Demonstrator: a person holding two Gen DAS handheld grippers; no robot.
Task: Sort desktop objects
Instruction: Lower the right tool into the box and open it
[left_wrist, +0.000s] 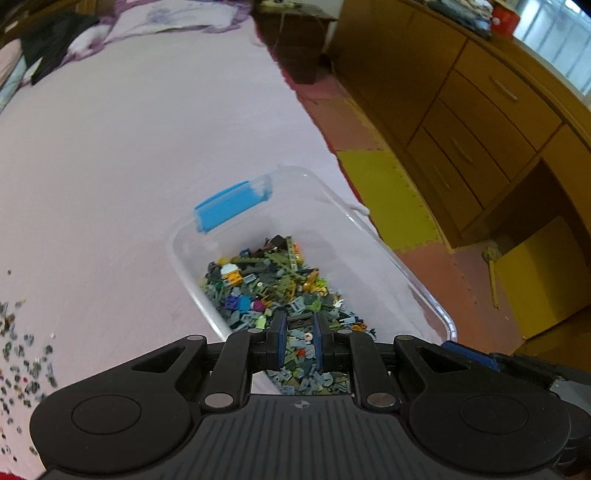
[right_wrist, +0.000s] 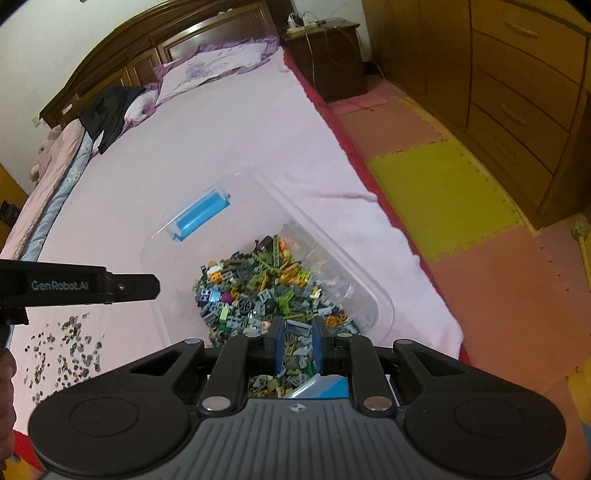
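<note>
A clear plastic box (left_wrist: 369, 254) with a blue latch (left_wrist: 231, 205) lies on the pink bedsheet, holding a heap of small building bricks (left_wrist: 273, 288). My left gripper (left_wrist: 300, 321) hangs over the near end of the heap, shut on a small dark grey brick (left_wrist: 300, 320). Over the same box (right_wrist: 354, 273) and heap (right_wrist: 266, 288), my right gripper (right_wrist: 298, 328) is shut on a small grey-blue brick (right_wrist: 298, 328). Another blue latch (right_wrist: 325, 387) shows just under it. The left gripper's side (right_wrist: 110, 286) reaches in from the left. Loose bricks (right_wrist: 66, 350) lie scattered on the sheet to the left.
The bed's red edge (right_wrist: 354, 147) runs right of the box, with yellow and pink foam floor mats (right_wrist: 443, 199) beyond. A wooden chest of drawers (right_wrist: 517, 92) stands at the right, a nightstand (right_wrist: 332, 55) at the back. A black garment (right_wrist: 110, 107) and pillows lie at the bed's head.
</note>
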